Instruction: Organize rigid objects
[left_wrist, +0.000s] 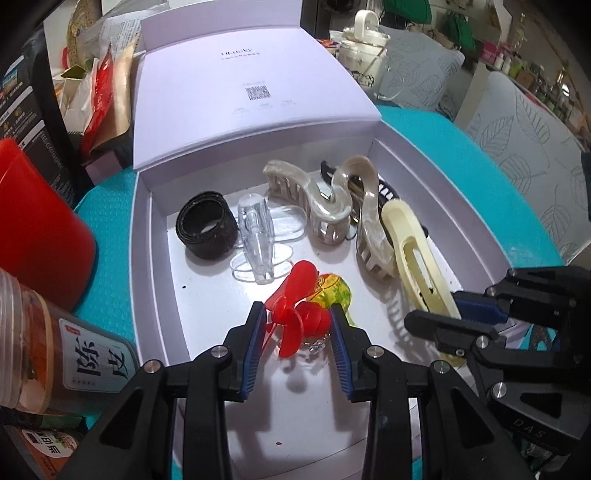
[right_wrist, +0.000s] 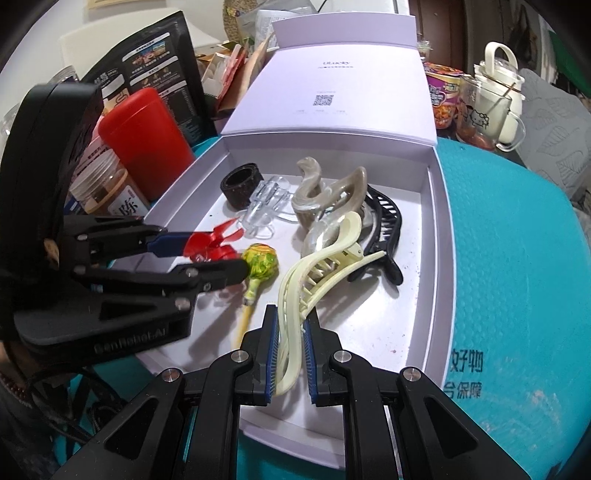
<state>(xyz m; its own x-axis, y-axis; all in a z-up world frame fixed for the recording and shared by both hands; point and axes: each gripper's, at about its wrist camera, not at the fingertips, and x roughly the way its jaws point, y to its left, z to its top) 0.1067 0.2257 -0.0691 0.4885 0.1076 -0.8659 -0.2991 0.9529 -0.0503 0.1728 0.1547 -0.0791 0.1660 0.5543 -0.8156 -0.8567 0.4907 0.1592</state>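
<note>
Lavender gift box (left_wrist: 155, 258) (right_wrist: 439, 236), lid hinged back and standing open, resting on a teal-covered counter (left_wrist: 110, 295) (right_wrist: 517, 258). Inside we see, toward the far wall, a black roll of hook-and-loop tape (left_wrist: 207, 229) (right_wrist: 242, 184) and just beside it a clear plastic clip (left_wrist: 258, 240) (right_wrist: 267, 203). To their right lies a tangle of hair claws: two pearly beige claw clips (left_wrist: 325, 206) (right_wrist: 325, 192) overlapping a black claw clip (left_wrist: 384, 190) (right_wrist: 384, 225). A green-and-yellow lollipop (left_wrist: 332, 291) (right_wrist: 260, 266) lies on the box floor near the middle, its stick pointing toward the near wall.

We hold the left gripper (left_wrist: 299, 321) (right_wrist: 207, 254) tilted steeply down into the box, its jaws narrowed onto a small red fan (left_wrist: 295, 310) (right_wrist: 212, 247), which touches the lollipop's wrapper. The right gripper (right_wrist: 290, 339) (left_wrist: 439, 314), likewise angled down beside it, has its jaws closed on the tail of a cream hair clip (right_wrist: 317, 273) (left_wrist: 413, 254); the clip's far end reaches over the beige and black claws.

Outside the box, at its left, stand a red canister (right_wrist: 147, 140) (left_wrist: 33, 221) and a clear spice jar (left_wrist: 55, 347) (right_wrist: 110, 192).
</note>
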